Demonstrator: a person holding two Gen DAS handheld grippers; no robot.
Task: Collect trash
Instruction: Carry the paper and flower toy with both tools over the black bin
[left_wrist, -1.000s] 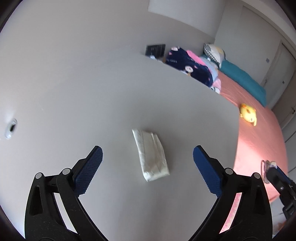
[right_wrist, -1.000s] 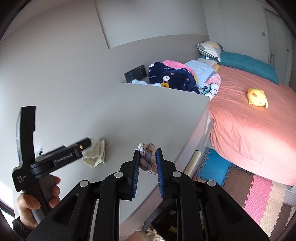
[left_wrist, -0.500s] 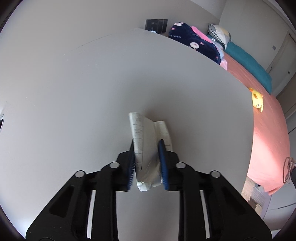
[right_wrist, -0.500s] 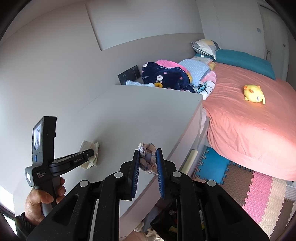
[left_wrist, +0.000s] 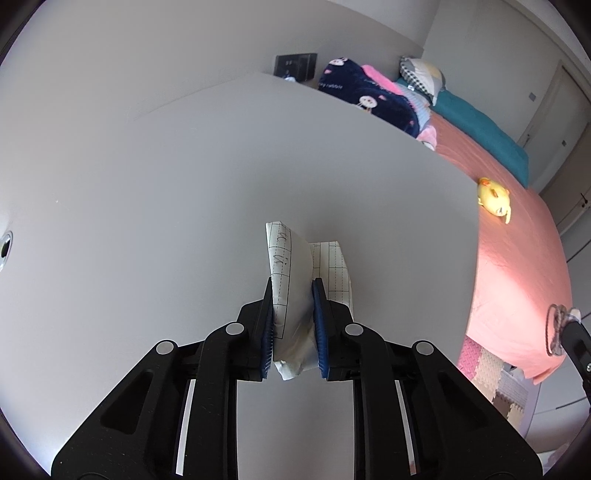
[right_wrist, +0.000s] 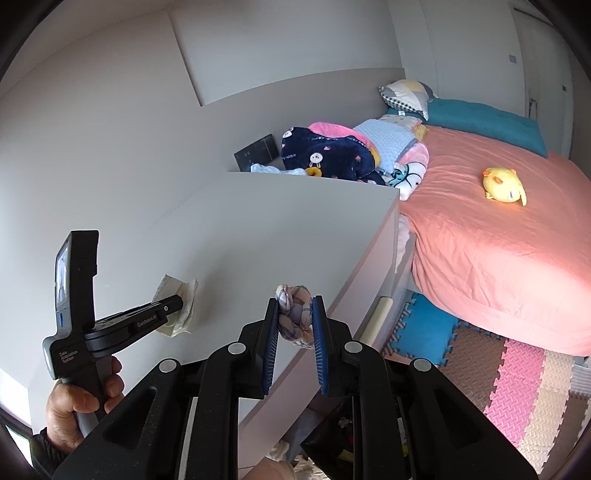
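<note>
A folded white paper wrapper with printed grid lines (left_wrist: 291, 295) lies on the grey desk (left_wrist: 184, 184). My left gripper (left_wrist: 293, 291) is shut on it, with the paper bulging up between the blue pads. The paper also shows in the right wrist view (right_wrist: 181, 306) with the left gripper (right_wrist: 173, 306) pinching it. My right gripper (right_wrist: 294, 306) is shut on a crumpled checked paper ball (right_wrist: 295, 315), held over the desk's front right edge. That gripper and ball show at the right edge of the left wrist view (left_wrist: 561, 325).
A bed with a pink sheet (right_wrist: 498, 251) stands right of the desk, with a yellow plush toy (right_wrist: 504, 184), blankets (right_wrist: 332, 155) and pillows. Foam floor mats (right_wrist: 517, 376) lie below. A dark wall panel (right_wrist: 258, 151) sits beyond the desk's far edge.
My left gripper came down over the white paper, shut on it, and now squeezes it so that it bulges higher. My right gripper has kept the paper ball and drifted slightly.
</note>
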